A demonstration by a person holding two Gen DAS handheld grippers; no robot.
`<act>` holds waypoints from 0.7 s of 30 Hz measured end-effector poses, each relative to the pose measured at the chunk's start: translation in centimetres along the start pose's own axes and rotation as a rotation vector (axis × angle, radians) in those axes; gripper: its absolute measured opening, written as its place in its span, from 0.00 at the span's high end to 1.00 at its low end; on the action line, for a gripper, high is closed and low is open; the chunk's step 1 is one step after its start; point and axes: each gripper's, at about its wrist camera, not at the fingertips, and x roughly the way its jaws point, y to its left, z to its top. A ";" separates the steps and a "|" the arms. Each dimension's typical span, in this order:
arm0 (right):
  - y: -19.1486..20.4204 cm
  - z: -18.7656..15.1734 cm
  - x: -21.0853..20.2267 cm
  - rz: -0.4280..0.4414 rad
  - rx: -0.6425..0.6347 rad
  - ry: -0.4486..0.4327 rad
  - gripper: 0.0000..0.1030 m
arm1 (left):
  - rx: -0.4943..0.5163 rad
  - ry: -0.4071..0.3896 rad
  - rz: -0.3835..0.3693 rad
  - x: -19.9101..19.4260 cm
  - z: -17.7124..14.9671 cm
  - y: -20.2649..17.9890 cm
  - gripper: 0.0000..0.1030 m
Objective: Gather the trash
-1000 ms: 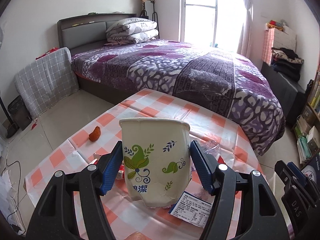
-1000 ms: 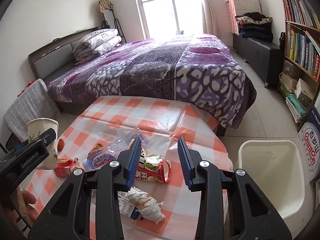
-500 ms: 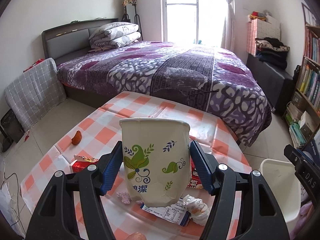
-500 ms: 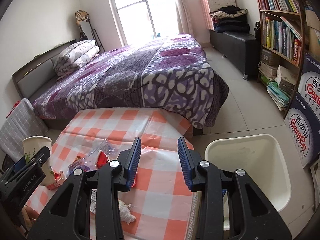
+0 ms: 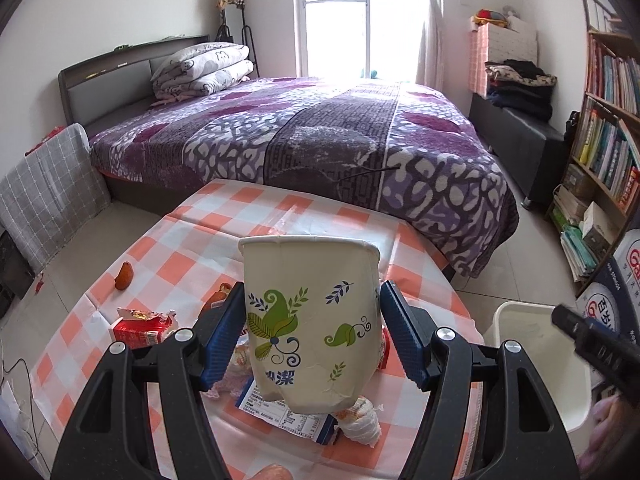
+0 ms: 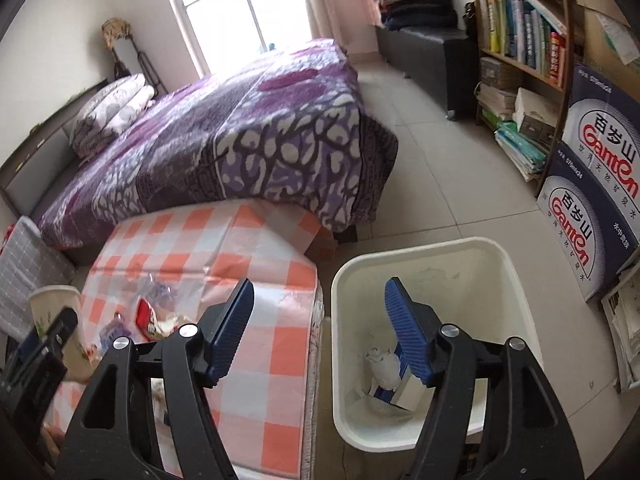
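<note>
While our left gripper clenches the paper cup, our right gripper's jaws have just been opening, empty over the bin.

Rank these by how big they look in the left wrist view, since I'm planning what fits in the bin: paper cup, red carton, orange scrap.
1. paper cup, though it is nearest the camera, which inflates it
2. red carton
3. orange scrap
</note>
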 end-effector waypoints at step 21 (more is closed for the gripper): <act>13.3 -8.9 10.4 0.294 -0.339 0.395 0.49 | -0.122 0.057 0.062 2.2 -0.5 8.7 0.35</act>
